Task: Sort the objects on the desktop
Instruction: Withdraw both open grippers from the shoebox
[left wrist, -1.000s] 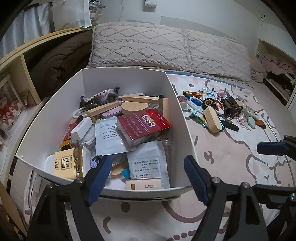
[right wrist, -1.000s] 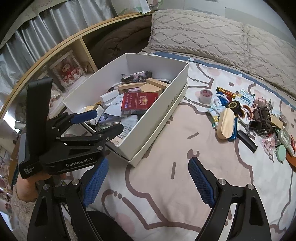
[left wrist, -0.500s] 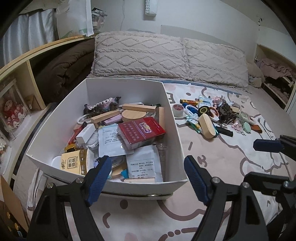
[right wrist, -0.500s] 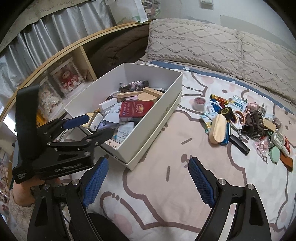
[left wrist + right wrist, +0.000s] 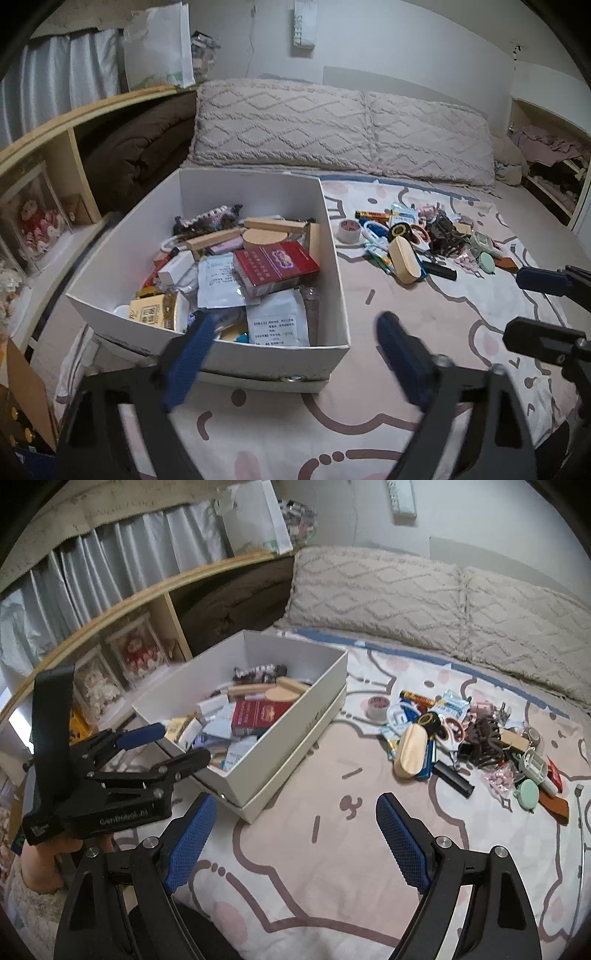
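Observation:
A white box (image 5: 110, 273) (image 5: 295, 723) sits on the bed, filled with packets, wooden blocks and a red pack (image 5: 275, 264) (image 5: 255, 714). To its right lies a pile of loose things: a tape roll (image 5: 349, 230) (image 5: 377, 705), a wooden oval case (image 5: 404, 258) (image 5: 412, 751), a brown hair claw (image 5: 484, 738) and a black stick (image 5: 452, 779). My left gripper (image 5: 295, 347) (image 5: 173, 746) hovers before the box's near wall, its jaws opening, blurred, nothing between them. Over bare bedspread my right gripper (image 5: 295, 823) (image 5: 532, 308) stands open and empty.
Two knitted pillows (image 5: 332, 129) line the head of the bed. A wooden shelf (image 5: 122, 602) with boxed dolls and a dark blanket runs along the left. A cardboard flap (image 5: 22, 391) stands at the lower left. Patterned bedspread (image 5: 332, 867) lies between box and pile.
Both grippers have drawn back and upward from the box, so more of the bed shows. The left jaws have spread wider. The right jaws stay as they were.

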Available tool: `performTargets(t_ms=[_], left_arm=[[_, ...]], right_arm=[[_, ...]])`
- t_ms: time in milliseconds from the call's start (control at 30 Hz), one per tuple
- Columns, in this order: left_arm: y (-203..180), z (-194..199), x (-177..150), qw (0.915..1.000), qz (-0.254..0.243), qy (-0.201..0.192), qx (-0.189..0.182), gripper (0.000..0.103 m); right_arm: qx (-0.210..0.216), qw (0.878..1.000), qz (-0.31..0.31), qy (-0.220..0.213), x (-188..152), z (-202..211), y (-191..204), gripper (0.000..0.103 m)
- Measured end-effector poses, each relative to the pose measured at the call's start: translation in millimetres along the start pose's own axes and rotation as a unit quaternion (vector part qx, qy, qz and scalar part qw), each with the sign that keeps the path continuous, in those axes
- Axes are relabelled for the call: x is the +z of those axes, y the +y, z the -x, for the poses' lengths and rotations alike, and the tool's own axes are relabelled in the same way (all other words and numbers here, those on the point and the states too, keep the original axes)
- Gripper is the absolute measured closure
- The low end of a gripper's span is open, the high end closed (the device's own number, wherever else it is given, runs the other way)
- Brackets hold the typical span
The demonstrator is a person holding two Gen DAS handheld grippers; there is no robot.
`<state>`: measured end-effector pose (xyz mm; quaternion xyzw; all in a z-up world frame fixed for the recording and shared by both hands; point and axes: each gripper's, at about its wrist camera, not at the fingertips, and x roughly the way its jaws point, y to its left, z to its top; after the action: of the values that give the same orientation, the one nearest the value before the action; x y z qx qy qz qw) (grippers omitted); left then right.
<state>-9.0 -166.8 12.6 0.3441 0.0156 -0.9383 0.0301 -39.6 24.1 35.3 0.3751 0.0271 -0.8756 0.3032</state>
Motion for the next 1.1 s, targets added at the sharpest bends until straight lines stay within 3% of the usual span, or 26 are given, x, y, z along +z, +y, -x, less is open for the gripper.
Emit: performTargets(t_ms=[167, 233, 1100], left_arm=[[-5, 9, -1, 0.9999, 0.000, -0.012, 0.001, 0.004], [-6, 12, -2, 0.9999, 0.000, -0.017, 0.003, 0.000], [-43, 36, -14, 0.9981, -0.022, -0.057, -0.003, 0.000]], right_arm=[[-0.007, 1.000, -0.012, -0.020, -4, 6, -9, 0.014], [-0.013, 0.999, -0.017, -0.027, -6, 9, -13, 0.000], [-0.105, 0.987, -0.004, -0.123, -41, 56, -32, 0.000]])
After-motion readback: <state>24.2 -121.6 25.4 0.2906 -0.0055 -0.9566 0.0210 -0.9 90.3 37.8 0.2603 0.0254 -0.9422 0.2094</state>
